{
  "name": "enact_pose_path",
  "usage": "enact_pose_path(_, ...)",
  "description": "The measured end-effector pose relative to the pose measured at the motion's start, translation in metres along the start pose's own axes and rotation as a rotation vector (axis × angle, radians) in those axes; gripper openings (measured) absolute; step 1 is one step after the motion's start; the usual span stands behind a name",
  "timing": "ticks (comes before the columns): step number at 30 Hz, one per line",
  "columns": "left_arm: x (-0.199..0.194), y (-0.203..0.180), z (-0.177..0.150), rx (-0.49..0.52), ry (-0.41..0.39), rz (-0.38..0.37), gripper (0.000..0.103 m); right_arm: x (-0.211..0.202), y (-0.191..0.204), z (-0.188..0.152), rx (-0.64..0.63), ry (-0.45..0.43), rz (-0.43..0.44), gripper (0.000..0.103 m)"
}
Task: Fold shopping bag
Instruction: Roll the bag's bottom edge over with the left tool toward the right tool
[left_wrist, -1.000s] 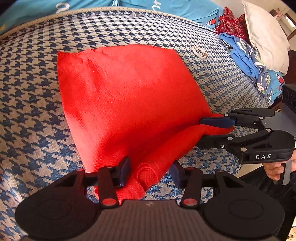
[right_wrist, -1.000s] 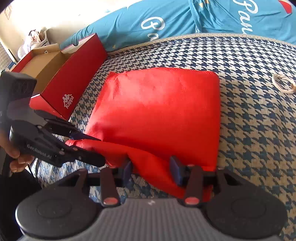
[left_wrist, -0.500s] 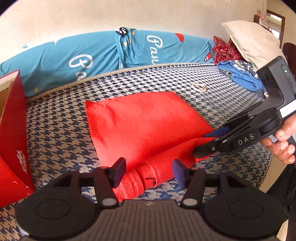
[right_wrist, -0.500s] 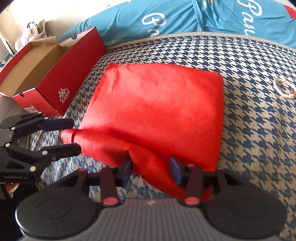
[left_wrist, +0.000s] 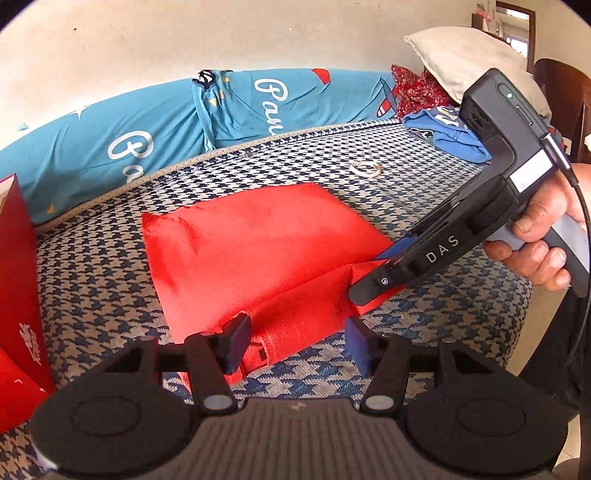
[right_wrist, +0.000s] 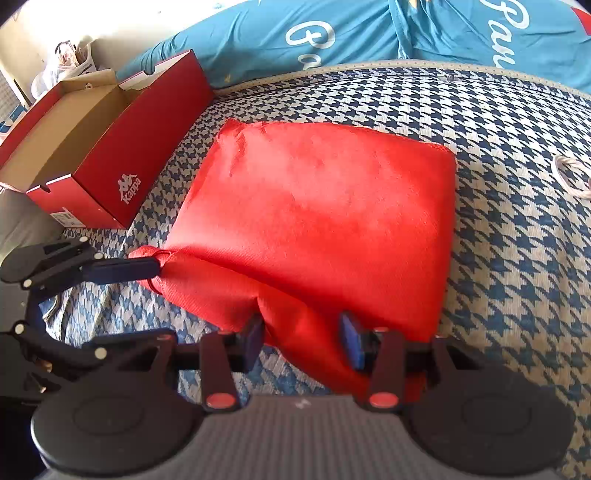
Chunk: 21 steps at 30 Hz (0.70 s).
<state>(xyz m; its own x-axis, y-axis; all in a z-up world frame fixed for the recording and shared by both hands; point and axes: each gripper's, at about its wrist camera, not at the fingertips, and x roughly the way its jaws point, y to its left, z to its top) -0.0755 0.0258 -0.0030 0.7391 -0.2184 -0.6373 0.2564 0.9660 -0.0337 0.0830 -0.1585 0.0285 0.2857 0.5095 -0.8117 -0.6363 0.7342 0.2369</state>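
while lying on the bed (left_wrist: 424, 177):
bag (right_wrist: 314, 206): near edge bunched up
left gripper (left_wrist: 295, 341): parted, straddling bag's hem
right gripper (right_wrist: 301, 334): fingers apart around cloth, no pinch seen
left to do: flat, square fold

A: What is the left gripper (left_wrist: 295, 341) doing?
B: Its jaws stand spread apart.
A: And the right gripper (right_wrist: 301, 338)?
B: Also spread, held low by a hand (left_wrist: 543, 236) gripping its handle.

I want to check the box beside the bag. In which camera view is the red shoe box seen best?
The right wrist view: the red shoe box shows whole there, open, its brown inside and white logo visible, left of the red bag. The left wrist view shows only one red side of it at the left edge.
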Motion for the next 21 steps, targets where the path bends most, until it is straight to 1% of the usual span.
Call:
enact_pose_path(7, 0.017, 0.006, 0.001, -0.051, 0.019, -0.008, 0.057, 0.002, 0.002, 0.001, -0.026, -0.002, -0.011, 0.042)
enact_pose_path(9, 0.02, 0.009, 0.0, -0.081, 0.018, -0.012, 0.058, 0.002, 0.004, 0.0, -0.043, -0.006, -0.015, 0.042)
enact_pose_path(11, 0.022, 0.012, -0.001, -0.118, 0.019, -0.019, 0.058, 0.001, 0.005, -0.001, -0.059, -0.01, -0.018, 0.043)
enact_pose_path(17, 0.026, 0.029, -0.005, -0.305, 0.017, -0.063, 0.058, -0.004, 0.009, -0.005, -0.116, -0.03, -0.028, 0.045)
enact_pose_path(18, 0.028, 0.031, -0.006, -0.325, 0.021, -0.065, 0.058, -0.006, 0.01, -0.006, -0.123, -0.035, -0.029, 0.045)
enact_pose_path(21, 0.03, 0.029, -0.008, -0.339, 0.031, -0.054, 0.058, -0.012, 0.011, -0.011, -0.149, -0.054, -0.031, 0.045)
